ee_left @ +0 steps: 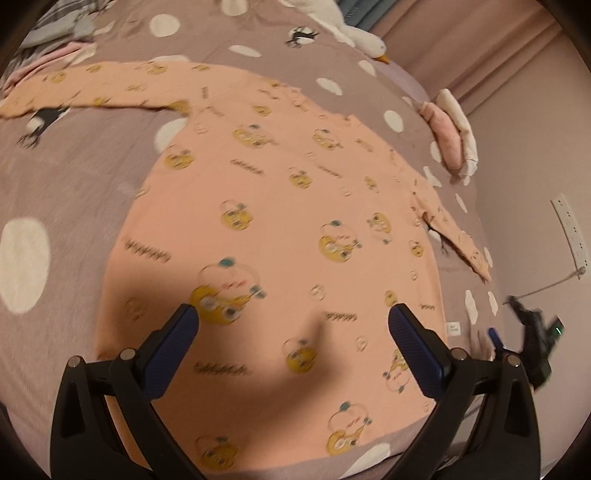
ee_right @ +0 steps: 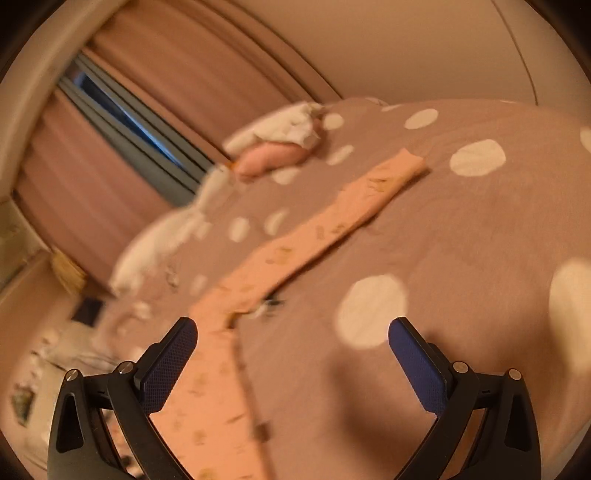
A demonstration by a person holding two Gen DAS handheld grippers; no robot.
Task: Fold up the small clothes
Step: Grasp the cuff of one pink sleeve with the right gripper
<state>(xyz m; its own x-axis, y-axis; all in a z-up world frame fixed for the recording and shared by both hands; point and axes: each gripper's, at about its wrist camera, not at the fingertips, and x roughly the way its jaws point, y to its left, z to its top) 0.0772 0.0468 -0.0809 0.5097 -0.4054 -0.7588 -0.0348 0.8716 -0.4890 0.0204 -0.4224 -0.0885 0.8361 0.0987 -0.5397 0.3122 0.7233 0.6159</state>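
A peach long-sleeved top with yellow cartoon prints lies spread flat on the bed, sleeves stretched out to both sides. My left gripper is open and empty, hovering over the top's lower part. In the right wrist view one sleeve of the top runs up and to the right across the cover. My right gripper is open and empty above the bed, beside the top's side edge. The right gripper also shows at the far right of the left wrist view, blurred.
The bed has a mauve cover with white dots. A pink and white folded pile lies near the bed's right edge, also in the right wrist view. A white stuffed goose lies at the top. Curtains hang behind; a power strip is on the wall.
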